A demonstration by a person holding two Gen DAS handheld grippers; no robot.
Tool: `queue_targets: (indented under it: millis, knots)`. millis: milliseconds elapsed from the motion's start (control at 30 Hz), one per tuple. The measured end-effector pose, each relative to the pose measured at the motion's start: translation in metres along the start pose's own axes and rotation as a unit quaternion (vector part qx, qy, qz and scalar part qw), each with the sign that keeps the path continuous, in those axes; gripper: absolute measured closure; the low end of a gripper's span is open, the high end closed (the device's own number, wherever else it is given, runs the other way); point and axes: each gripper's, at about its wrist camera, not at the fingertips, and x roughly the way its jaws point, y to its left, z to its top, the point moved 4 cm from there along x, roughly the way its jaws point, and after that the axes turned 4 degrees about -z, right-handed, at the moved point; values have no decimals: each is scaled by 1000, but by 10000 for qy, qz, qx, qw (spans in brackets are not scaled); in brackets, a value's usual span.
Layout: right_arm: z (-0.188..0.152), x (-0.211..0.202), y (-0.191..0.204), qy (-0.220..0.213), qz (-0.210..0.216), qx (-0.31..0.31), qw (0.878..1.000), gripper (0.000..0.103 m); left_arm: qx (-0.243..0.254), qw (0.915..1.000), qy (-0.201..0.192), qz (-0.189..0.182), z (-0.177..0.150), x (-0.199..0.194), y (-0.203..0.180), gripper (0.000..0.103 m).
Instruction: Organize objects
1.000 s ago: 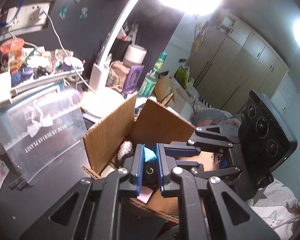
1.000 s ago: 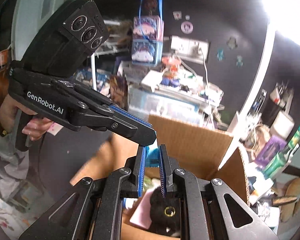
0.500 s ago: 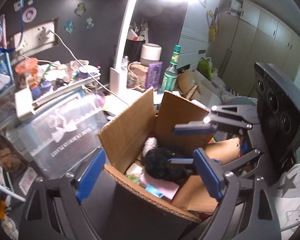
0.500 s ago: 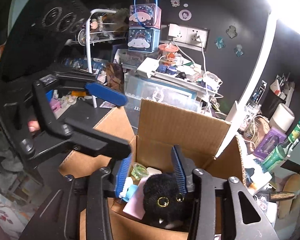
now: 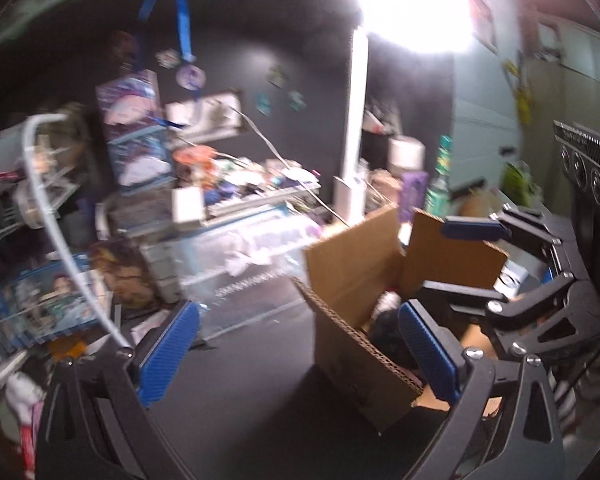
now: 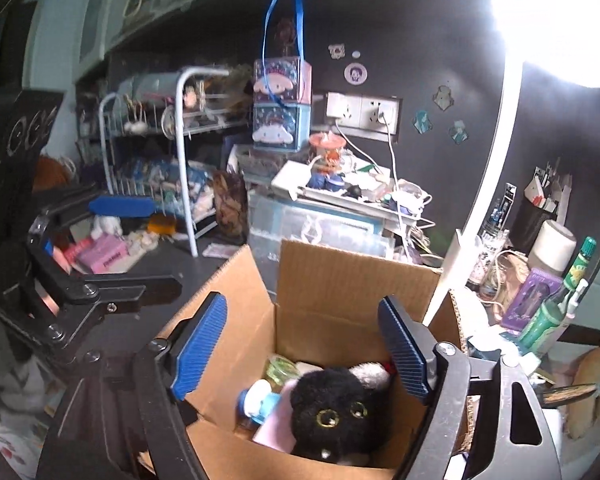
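An open cardboard box (image 6: 324,284) stands on the dark desk. In it lie a black plush cat (image 6: 336,412), a pink item (image 6: 274,428), a small blue and white object (image 6: 258,398) and a green clear piece (image 6: 280,368). My right gripper (image 6: 300,348) is open and empty above the box. My left gripper (image 5: 296,356) is open and empty at the box's left, over the desk. The box also shows in the left wrist view (image 5: 352,276), where the right gripper (image 5: 452,264) hovers over it. In the right wrist view the left gripper (image 6: 124,240) is at the left.
A clear plastic bin (image 6: 320,228) with a cluttered tray on top stands behind the box. A white wire rack (image 6: 180,152) is at the back left. A lamp post (image 6: 488,184), a green bottle (image 6: 560,304), a purple box (image 6: 532,292) and a pen cup (image 6: 536,212) are at the right.
Both grippers opened wide and let go of the blue item, which now lies in the box. The left gripper has swung left, away from the box. The right gripper has drawn back slightly.
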Motion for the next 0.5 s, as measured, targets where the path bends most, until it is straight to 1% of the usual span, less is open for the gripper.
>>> queue_targets:
  millis: [33,100,233,333,500]
  knots:
    - [0,-1,1,-43,50,42,10000,22,-66,9998,-87,143,-1,-5,2,4]
    - [1,-2,2,-117,135,91,9998,21,-252,9991,-219,268,-3,-15,6,4]
    - [2,-4,5,-282,300,201,9990,16,-637,9967,-402,295,-5,-25,17,4]
    - [2,-4,11,-338,321,192,9987,16,-720,9953,-519,386,-6,-32,22,4]
    - [2,-4,14,-350,329,188,9987,16,-764,9941,-601,477,-5,-38,27,4]
